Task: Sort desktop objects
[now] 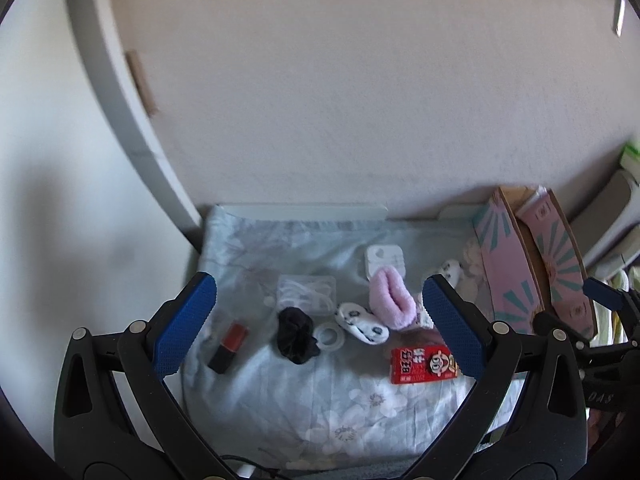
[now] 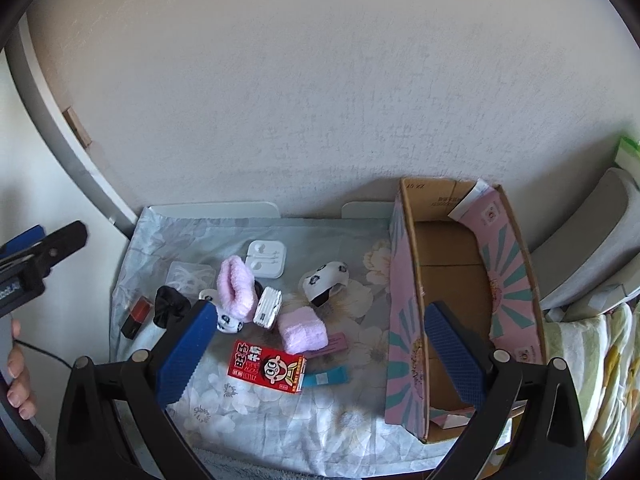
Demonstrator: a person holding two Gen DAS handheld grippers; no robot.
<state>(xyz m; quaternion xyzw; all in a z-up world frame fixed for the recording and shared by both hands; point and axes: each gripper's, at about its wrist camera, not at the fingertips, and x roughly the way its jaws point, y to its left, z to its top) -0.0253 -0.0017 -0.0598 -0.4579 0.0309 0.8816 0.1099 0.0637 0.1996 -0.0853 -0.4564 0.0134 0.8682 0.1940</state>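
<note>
Left tongs [image 1: 320,312]: spread wide, empty | right tongs [image 2: 316,344]: spread wide, empty | red milk carton [image 2: 267,365], pink socks [image 2: 236,289]: on bench cloth [image 2: 280,412] | cardboard box [image 2: 404,320]: right, empty.

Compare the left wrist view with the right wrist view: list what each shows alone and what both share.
Left wrist only: the white tape ring beside the black scrunchie.
Right wrist only: the inside of the cardboard box, a second pink sock, a teal packet and a hand.
Both: the red milk carton, the earphone case, the floral cloth, and open tongs, left and right.
</note>
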